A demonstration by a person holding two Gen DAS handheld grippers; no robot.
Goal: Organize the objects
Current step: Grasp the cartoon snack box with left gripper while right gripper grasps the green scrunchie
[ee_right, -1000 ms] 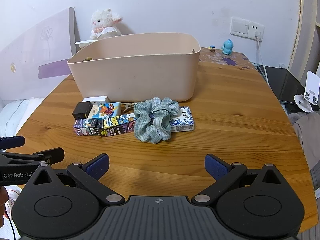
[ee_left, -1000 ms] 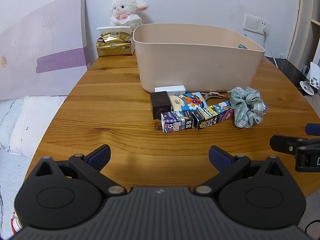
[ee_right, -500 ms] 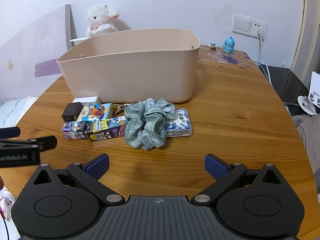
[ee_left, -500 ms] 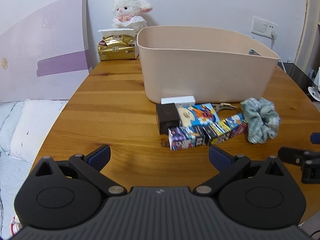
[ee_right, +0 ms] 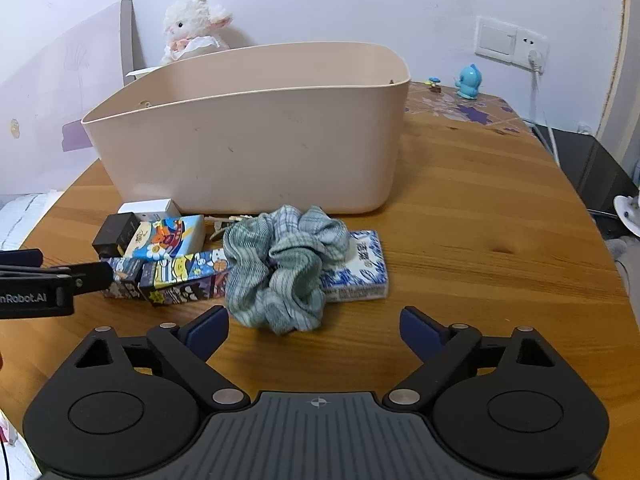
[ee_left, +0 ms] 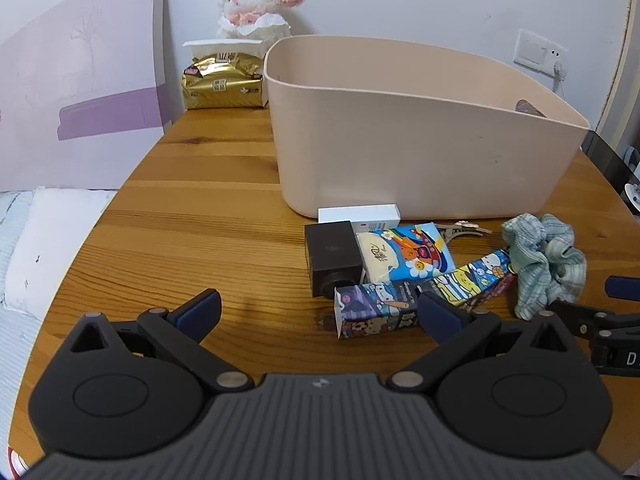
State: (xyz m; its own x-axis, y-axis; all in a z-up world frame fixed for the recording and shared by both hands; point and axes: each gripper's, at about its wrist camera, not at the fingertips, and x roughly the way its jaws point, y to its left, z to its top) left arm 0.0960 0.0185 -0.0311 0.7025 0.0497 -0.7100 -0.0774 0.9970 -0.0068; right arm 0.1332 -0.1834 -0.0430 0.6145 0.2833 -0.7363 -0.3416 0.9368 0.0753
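A beige tub (ee_left: 420, 152) (ee_right: 256, 148) stands on the wooden table. In front of it lie a black cube (ee_left: 334, 256), a white box (ee_left: 360, 214), a cartoon tissue pack (ee_left: 404, 252) (ee_right: 168, 238), two cartoon boxes (ee_left: 420, 292) (ee_right: 168, 276), a green plaid scrunchie (ee_left: 542, 264) (ee_right: 284, 264), a hair clip (ee_left: 464, 229) and a blue-white pack (ee_right: 360, 268). My left gripper (ee_left: 318, 312) is open, just short of the cartoon boxes. My right gripper (ee_right: 314, 330) is open, just short of the scrunchie.
A gold tissue pack (ee_left: 222, 86) and a plush lamb (ee_left: 256, 12) sit at the back left by a purple board (ee_left: 80, 92). A blue figurine (ee_right: 468, 82) and a wall socket (ee_right: 512, 42) are at the back right. A bed (ee_left: 36, 248) lies left of the table.
Both grippers have moved forward toward the pile of objects, which now looks larger and closer. Both stay open. No object has moved.
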